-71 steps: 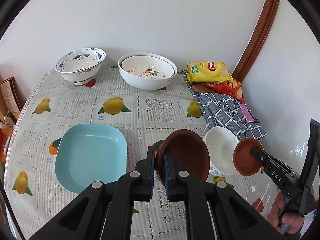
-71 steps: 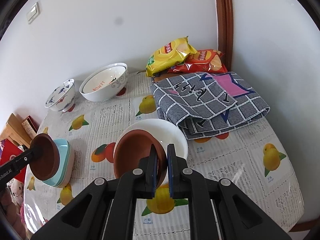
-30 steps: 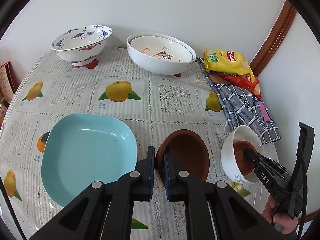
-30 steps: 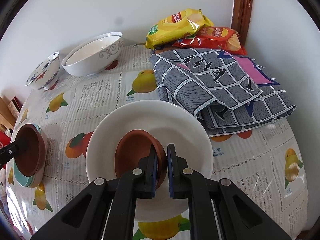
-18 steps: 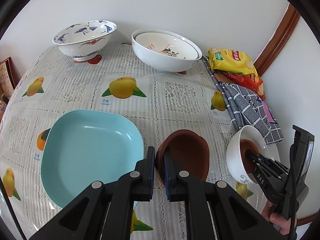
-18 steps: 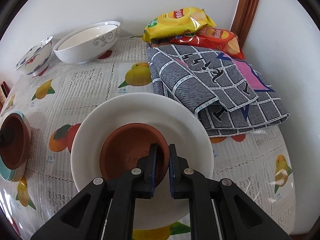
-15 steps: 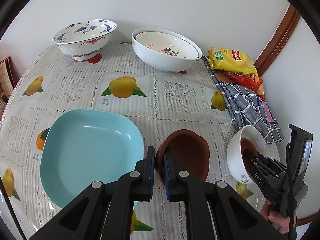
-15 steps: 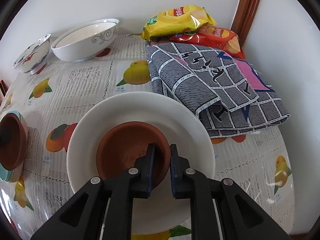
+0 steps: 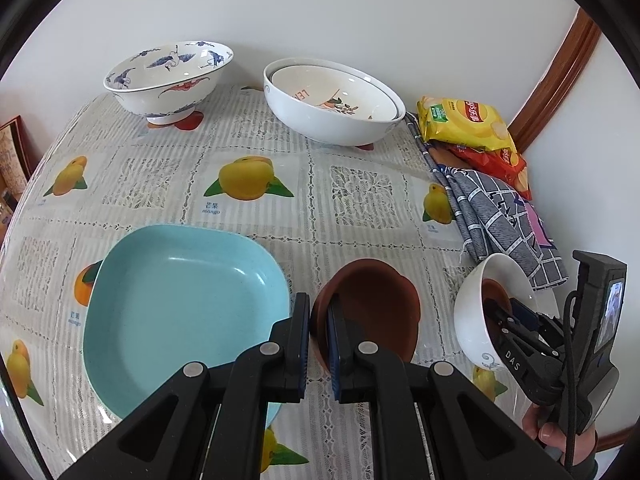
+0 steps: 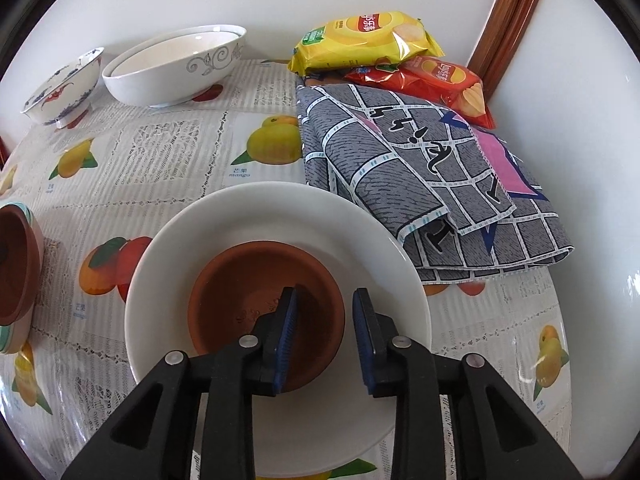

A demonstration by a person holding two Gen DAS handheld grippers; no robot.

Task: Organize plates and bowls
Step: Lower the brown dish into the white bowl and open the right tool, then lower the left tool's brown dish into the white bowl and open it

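Observation:
My left gripper is shut on the near rim of a tilted brown bowl, just right of a light blue square plate. In the right wrist view that brown bowl shows at the left edge. A small brown dish lies inside a white bowl. My right gripper straddles the dish's near rim, its jaws opening, pads clear of the rim. The left wrist view shows the white bowl with the right gripper inside it.
A blue-patterned bowl and two nested white bowls stand at the back by the wall. Chip bags and a folded grey checked cloth lie right of the white bowl. A person's hand holds the right gripper.
The right gripper set the small brown dish down flat in the white bowl and its jaws have parted from the rim. The left gripper keeps its hold and has hardly moved.

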